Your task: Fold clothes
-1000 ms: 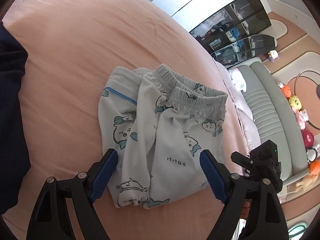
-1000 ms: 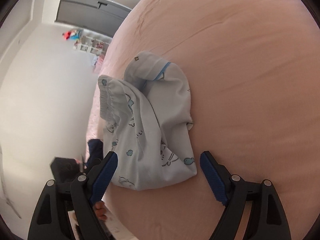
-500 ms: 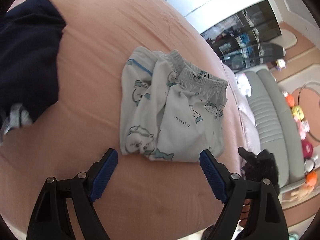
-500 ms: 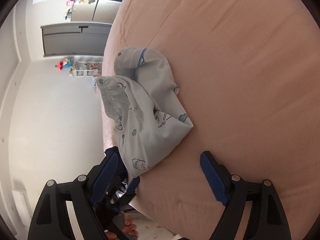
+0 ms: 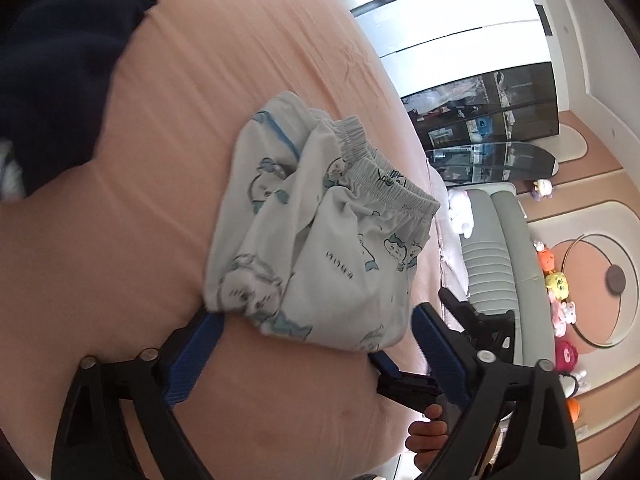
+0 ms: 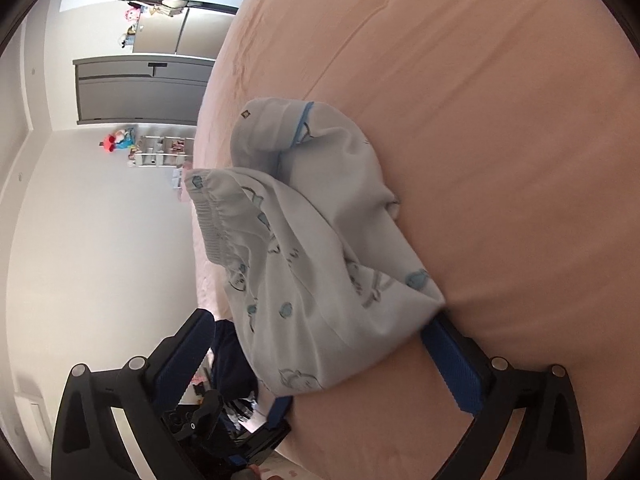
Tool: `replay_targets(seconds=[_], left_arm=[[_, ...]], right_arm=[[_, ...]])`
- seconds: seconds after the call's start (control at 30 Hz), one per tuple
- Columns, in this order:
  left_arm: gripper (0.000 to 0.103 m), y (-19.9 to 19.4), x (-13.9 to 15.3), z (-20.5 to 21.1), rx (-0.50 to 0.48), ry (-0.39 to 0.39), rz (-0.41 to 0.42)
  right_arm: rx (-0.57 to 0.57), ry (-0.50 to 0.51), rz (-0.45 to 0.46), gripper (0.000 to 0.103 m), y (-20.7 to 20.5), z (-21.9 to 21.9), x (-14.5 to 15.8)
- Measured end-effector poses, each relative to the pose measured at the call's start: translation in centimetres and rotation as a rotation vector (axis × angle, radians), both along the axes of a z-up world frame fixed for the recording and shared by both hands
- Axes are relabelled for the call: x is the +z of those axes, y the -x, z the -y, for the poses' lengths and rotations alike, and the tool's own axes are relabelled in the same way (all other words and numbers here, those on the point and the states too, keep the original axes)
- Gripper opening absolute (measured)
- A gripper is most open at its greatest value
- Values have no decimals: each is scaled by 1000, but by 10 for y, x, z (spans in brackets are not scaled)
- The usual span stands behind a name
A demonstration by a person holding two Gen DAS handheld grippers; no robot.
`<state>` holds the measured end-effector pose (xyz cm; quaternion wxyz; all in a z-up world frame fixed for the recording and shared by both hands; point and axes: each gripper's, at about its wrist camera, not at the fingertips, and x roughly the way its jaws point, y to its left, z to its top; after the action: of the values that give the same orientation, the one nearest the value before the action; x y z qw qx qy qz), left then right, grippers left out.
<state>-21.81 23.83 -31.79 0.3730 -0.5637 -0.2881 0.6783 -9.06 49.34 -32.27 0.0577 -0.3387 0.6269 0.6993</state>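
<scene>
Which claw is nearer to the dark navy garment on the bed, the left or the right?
Left. The left claw straddles the near edge of the folded pyjama shorts, with the dark navy garment on its side; the right claw straddles the shorts' opposite corner.

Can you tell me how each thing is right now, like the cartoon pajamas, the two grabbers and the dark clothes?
Cartoon pajama pants: folded into a bundle, lying on the pink bed.
Left gripper: open, fingers either side of the bundle's near edge.
Right gripper: open, straddling the bundle's end.
Dark navy garment: loose heap, not folded.
</scene>
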Motion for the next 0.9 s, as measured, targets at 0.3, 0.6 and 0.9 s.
replay_targets(seconds=[0.3,0.6,0.9], left_arm=[[103,31,5,-33,-65,33,-91],[103,42,-1,-33,2,-4,-39],[103,24,2,-36,6,62,-154]], right_arm=[[-59,203,-181,103,48,-23,-18],[-7,139,-156,103,79,-16,-18],[-1,5,-172,103,84,-7,-11]])
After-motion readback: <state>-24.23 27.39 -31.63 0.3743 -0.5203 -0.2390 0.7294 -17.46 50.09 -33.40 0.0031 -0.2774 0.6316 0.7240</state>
